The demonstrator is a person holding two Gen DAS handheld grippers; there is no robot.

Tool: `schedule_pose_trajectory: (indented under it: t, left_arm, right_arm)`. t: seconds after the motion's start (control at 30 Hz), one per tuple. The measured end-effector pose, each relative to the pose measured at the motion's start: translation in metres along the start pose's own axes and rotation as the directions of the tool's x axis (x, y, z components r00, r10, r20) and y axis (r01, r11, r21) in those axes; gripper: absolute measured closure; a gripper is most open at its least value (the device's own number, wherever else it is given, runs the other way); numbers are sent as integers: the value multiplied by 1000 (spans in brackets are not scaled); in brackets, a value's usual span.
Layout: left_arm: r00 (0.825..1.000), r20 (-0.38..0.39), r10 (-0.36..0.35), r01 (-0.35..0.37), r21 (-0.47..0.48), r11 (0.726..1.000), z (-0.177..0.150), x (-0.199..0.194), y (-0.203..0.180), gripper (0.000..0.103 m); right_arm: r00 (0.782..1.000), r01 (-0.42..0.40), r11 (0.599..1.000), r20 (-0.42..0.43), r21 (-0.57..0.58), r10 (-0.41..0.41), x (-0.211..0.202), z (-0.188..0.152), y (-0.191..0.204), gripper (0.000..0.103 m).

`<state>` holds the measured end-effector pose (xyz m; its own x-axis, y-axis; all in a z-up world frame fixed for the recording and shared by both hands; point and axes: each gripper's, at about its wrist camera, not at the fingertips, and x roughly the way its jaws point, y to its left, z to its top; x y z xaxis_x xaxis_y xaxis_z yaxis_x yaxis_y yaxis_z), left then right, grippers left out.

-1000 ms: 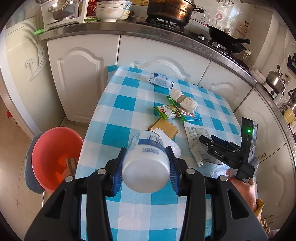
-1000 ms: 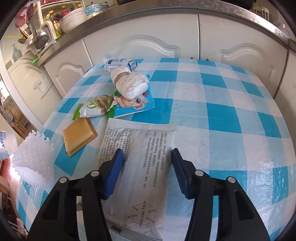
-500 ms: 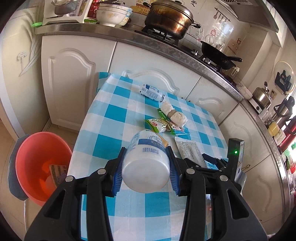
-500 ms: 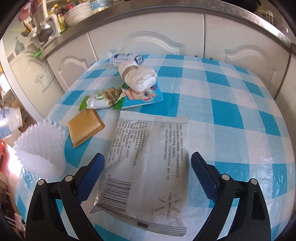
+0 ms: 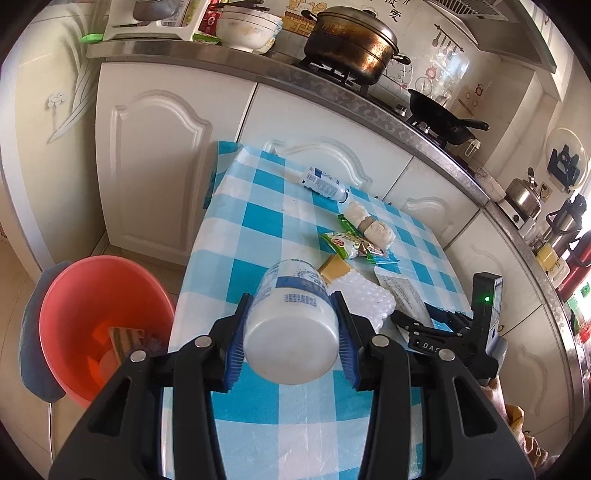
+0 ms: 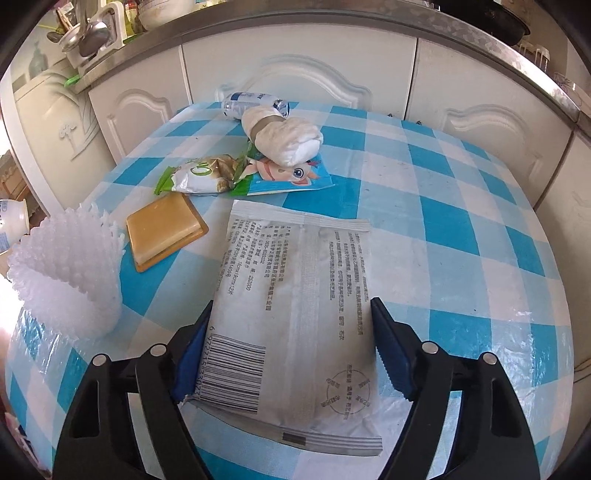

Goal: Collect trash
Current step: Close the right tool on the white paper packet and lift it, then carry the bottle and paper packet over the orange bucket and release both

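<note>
My left gripper (image 5: 291, 332) is shut on a white plastic bottle (image 5: 291, 321) with a blue label, held above the table's near left corner. A red-orange basin (image 5: 99, 325) with some trash inside stands on the floor to the left. My right gripper (image 6: 291, 350) is open, its jaws on either side of a flat white wipes packet (image 6: 295, 310) lying on the checked tablecloth (image 6: 461, 221); it also shows in the left wrist view (image 5: 436, 325). More trash lies beyond: a white foam net sleeve (image 6: 70, 273), a brown square pack (image 6: 162, 229), a green snack wrapper (image 6: 199, 173), a cartoon wrapper (image 6: 291, 177), a white wad (image 6: 284, 136) and a crushed bottle (image 6: 251, 101).
White kitchen cabinets (image 5: 155, 166) run behind the table. A counter holds a pot (image 5: 351, 51), a wok (image 5: 439, 114) and bowls (image 5: 247, 29). The table edge drops off on the left toward the basin.
My right gripper opened wide and moved forward, so its jaws now straddle the wipes packet. My left gripper rose and drew back with the bottle, bringing more of the basin into view.
</note>
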<state>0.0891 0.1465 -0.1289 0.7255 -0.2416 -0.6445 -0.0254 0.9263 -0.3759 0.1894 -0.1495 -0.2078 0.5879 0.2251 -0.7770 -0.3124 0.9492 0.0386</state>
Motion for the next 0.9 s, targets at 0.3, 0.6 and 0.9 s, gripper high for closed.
schedule_pose_trajectory:
  t: [0.3,0.6,0.9]
  left_arm:
    - [1000,10,3,-3,-45,999,-13,-7,28,59]
    - [998,47,36,-32,-90,995,-15,-23,59,59]
    - [987,94,129,-115,-150,982,-16,-47,102,59]
  right_arm:
    - [997,-72,991,35,113,68,-9,-4,-20,32]
    - [992,-97,984,89,148,84,-42,11,-21,32]
    - [961,-233,970,167,64,219,-87,47,32,32]
